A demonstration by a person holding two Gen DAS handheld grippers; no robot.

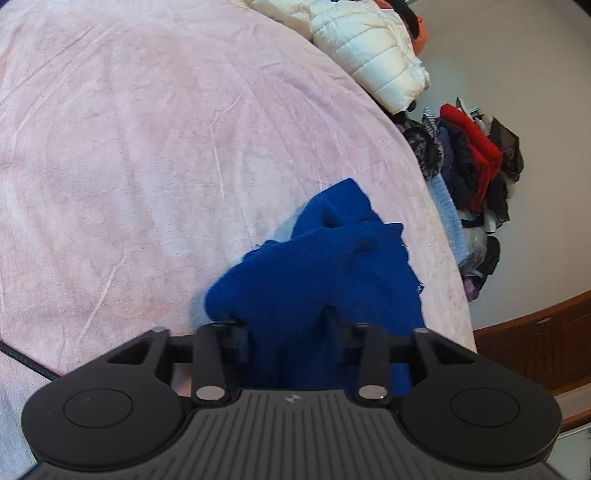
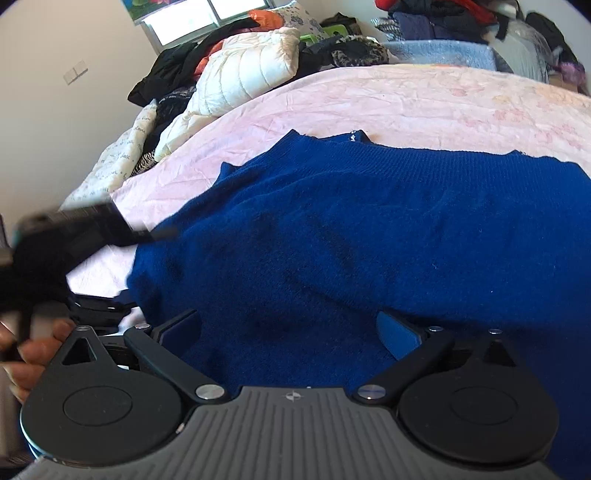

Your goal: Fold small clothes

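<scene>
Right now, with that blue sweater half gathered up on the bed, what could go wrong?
The left hand-held gripper has a thick bunch of the blue sweater, so it may lift several layers and crease the fold. The right hand-held gripper stands open over the knit and could snag it.

Pink-sheeted bed [image 1: 147,147], white wall [image 1: 517,55], bright window [image 2: 207,18], piled clothes [image 1: 476,162]

Fuzzy knit blue sweater [image 2: 369,229] — matt, soft
</scene>
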